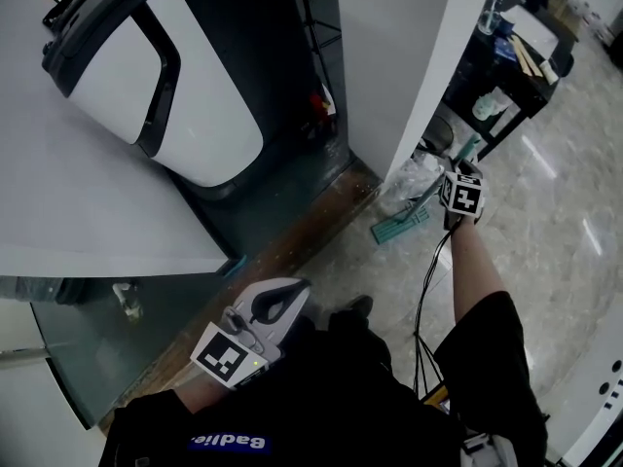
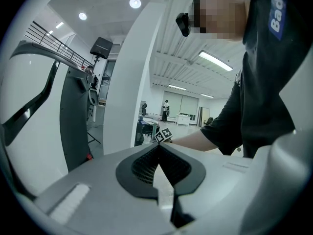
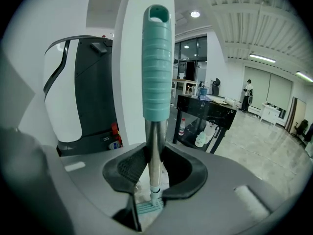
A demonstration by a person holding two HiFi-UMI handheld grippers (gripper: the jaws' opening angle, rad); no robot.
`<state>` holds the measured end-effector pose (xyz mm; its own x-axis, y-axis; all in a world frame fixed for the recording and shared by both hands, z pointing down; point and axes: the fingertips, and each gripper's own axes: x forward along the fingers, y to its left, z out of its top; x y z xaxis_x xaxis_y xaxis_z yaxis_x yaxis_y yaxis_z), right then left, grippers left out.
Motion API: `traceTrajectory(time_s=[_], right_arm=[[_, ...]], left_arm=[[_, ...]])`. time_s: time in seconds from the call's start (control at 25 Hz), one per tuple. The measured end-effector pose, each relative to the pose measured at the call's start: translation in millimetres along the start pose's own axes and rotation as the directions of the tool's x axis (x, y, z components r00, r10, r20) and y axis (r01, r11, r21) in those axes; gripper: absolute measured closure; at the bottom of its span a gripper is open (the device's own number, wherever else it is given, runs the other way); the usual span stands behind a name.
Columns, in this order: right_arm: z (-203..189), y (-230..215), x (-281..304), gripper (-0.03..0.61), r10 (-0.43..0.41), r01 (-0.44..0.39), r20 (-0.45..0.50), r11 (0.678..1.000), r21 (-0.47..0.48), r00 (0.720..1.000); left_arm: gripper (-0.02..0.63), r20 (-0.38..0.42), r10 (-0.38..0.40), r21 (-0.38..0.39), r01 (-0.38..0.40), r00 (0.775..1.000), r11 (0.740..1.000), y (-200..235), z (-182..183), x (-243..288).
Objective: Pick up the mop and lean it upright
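Observation:
The mop stands upright in my right gripper [image 3: 154,166], whose jaws are shut on its metal pole [image 3: 154,151]. Its teal ribbed handle [image 3: 157,65] rises above the jaws, and its teal head [image 3: 149,207] lies flat on the floor below. In the head view the mop head [image 1: 399,226] rests on the floor beside the white pillar [image 1: 404,56], with my right gripper [image 1: 463,195] held out above it. My left gripper [image 1: 255,331] stays close to my body, its jaws shut with nothing between them [image 2: 159,153].
A large white and black machine [image 1: 165,86] stands left of the pillar. A black cart [image 1: 506,76] with bottles sits behind the mop, with a crumpled plastic bag [image 1: 417,175] at the pillar's foot. A black cable [image 1: 426,290] hangs from my right arm. The floor is glossy stone.

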<state>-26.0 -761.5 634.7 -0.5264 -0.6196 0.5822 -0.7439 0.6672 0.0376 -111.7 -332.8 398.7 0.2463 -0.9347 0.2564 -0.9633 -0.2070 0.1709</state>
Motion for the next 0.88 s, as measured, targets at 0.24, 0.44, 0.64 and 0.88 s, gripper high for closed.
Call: traceTrajectory(time_s=[0.24, 0.44, 0.64, 0.88], right_arm=[[10, -4, -33, 0.472, -0.026, 0.025, 0.033, 0.999, 0.03, 0.999], [20, -5, -62, 0.472, -0.048, 0.045, 0.06, 0.998, 0.049, 0.997], [28, -1, -91, 0.472, -0.068, 0.063, 0.084, 0.996, 0.061, 0.994], [37, 6, -126, 0.472, -0.086, 0.077, 0.126, 0.994, 0.076, 0.988]], left_arm=[[0.594, 0.027, -0.046, 0.015, 0.045, 0.999, 0.999, -7, 3, -7], [0.594, 0.059, -0.092, 0.039, 0.089, 0.994, 0.995, -13, 11, -15], [0.594, 0.078, -0.13, 0.055, 0.126, 0.988, 0.991, -18, 20, -24], [0.594, 0.095, -0.182, 0.081, 0.175, 0.979, 0.981, -22, 28, -30]])
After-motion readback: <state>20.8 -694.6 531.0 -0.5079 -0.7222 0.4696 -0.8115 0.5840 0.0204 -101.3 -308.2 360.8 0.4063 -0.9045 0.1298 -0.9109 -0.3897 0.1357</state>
